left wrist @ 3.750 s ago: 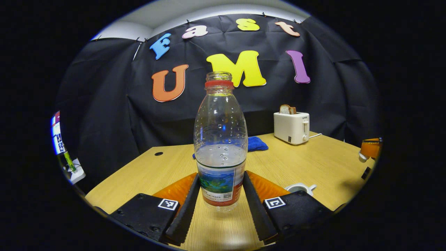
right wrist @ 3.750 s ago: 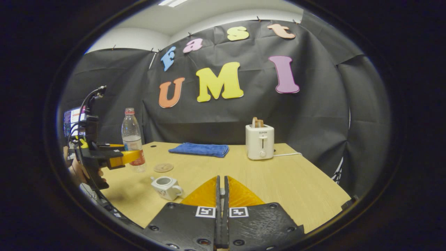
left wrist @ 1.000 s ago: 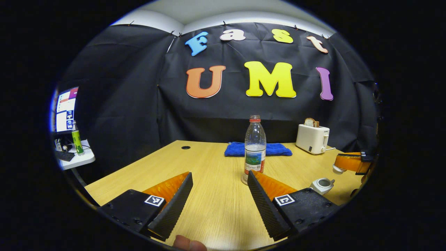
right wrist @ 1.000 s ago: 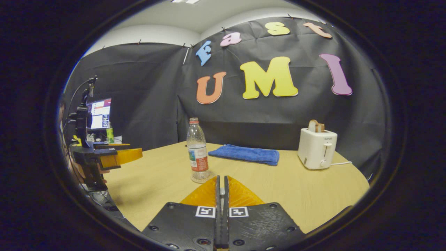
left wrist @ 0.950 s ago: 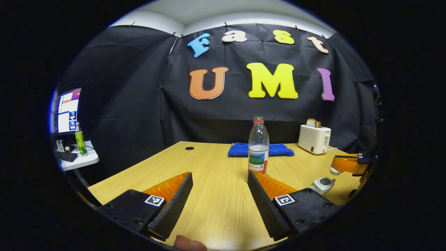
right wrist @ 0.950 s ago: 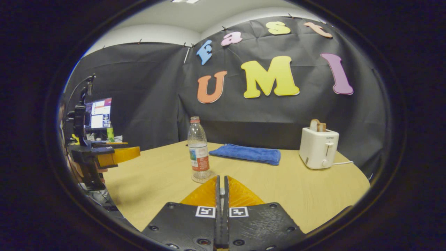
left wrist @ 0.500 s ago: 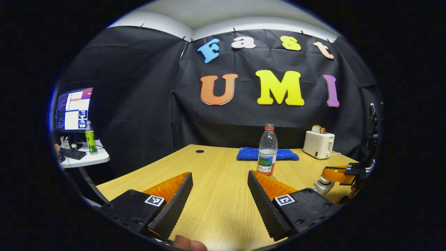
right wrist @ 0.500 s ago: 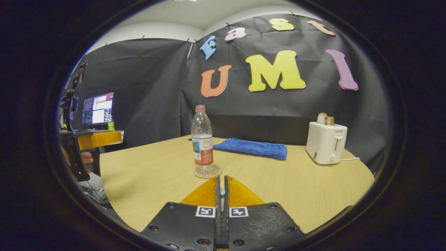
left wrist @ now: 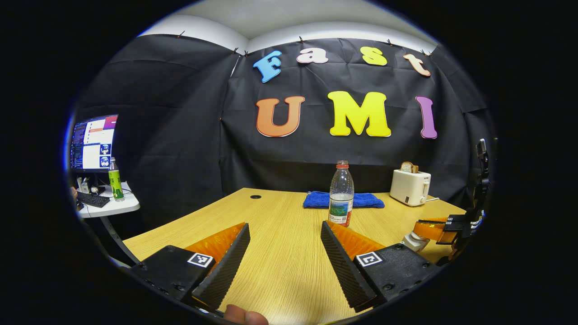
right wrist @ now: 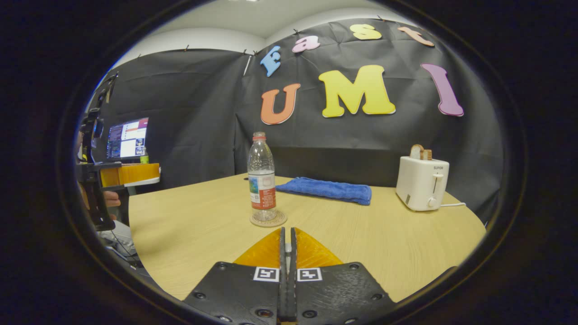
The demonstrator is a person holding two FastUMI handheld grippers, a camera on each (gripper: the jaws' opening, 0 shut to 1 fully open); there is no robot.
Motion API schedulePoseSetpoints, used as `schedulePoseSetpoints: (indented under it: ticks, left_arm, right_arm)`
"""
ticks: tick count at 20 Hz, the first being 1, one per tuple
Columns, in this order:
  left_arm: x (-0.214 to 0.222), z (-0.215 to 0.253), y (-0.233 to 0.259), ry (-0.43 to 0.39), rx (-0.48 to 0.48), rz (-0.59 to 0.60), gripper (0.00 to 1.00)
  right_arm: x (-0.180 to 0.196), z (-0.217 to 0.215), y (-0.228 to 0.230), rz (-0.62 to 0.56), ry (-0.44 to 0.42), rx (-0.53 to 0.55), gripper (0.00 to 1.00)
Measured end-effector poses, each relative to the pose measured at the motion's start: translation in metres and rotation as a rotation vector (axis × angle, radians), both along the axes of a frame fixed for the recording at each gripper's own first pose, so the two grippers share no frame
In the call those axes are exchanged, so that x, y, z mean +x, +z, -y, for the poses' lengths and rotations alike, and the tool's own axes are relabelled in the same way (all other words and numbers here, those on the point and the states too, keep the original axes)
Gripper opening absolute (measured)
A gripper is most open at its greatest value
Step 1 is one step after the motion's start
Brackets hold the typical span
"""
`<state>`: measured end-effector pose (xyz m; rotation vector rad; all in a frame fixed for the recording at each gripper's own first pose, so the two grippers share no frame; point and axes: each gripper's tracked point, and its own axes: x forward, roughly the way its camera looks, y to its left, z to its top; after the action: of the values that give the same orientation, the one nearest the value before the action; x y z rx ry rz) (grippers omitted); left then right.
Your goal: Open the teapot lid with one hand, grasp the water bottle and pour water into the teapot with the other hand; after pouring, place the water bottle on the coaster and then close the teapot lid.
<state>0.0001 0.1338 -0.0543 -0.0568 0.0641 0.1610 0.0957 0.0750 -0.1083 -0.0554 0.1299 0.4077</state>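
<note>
Left gripper [left wrist: 285,246] fingers apart, empty. Right gripper [right wrist: 285,243] fingers pressed together over the teapot [left wrist: 413,240] (lid likely small, slick, fragile; pinch its knob).

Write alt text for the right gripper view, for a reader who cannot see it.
A water bottle stands upright on a round coaster on a wooden table, just ahead of the shut right hand-held gripper. Behind it lie a blue cloth and a white toaster holding bread; the left hand-held gripper is at the left edge.
</note>
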Motion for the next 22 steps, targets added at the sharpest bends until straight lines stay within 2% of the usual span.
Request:
schedulePoseSetpoints:
  ticks: [3, 6, 9, 10, 12, 13, 14, 16, 22]
  left_arm:
    - [0.002, 0.004, 0.002, -0.004, -0.004, 0.000, 0.99]
    - [-0.002, 0.009, 0.006, -0.014, 0.005, 0.011, 0.99]
    - [-0.002, 0.026, 0.018, -0.031, -0.003, 0.034, 0.99]
    - [0.001, 0.035, 0.023, -0.040, -0.014, 0.048, 0.99]
    - [0.006, 0.053, 0.029, -0.056, -0.032, 0.060, 0.99]
    - [0.008, 0.063, 0.034, -0.070, -0.030, 0.071, 0.99]
    - [0.009, 0.075, 0.039, -0.086, -0.023, 0.085, 0.99]
    - [0.011, 0.093, 0.047, -0.104, -0.009, 0.109, 0.99]
    - [0.004, 0.143, 0.066, -0.156, 0.030, 0.140, 0.98]
  right_arm:
    - [0.000, 0.000, -0.001, 0.011, -0.003, -0.008, 0.00]
    - [0.001, 0.002, 0.003, 0.024, -0.015, -0.023, 0.05]
    - [-0.008, 0.008, 0.028, 0.075, -0.025, 0.030, 0.19]
    - [-0.011, 0.012, 0.036, 0.085, -0.035, 0.047, 0.43]
    - [-0.018, 0.032, 0.054, 0.118, -0.091, 0.079, 0.74]
    - [-0.024, 0.042, 0.063, 0.136, -0.121, 0.087, 0.79]
    - [-0.030, 0.054, 0.071, 0.155, -0.164, 0.084, 0.89]
    - [-0.037, 0.082, 0.085, 0.180, -0.257, 0.063, 0.95]
    - [-0.078, 0.134, 0.111, 0.209, -0.421, 0.060, 0.95]
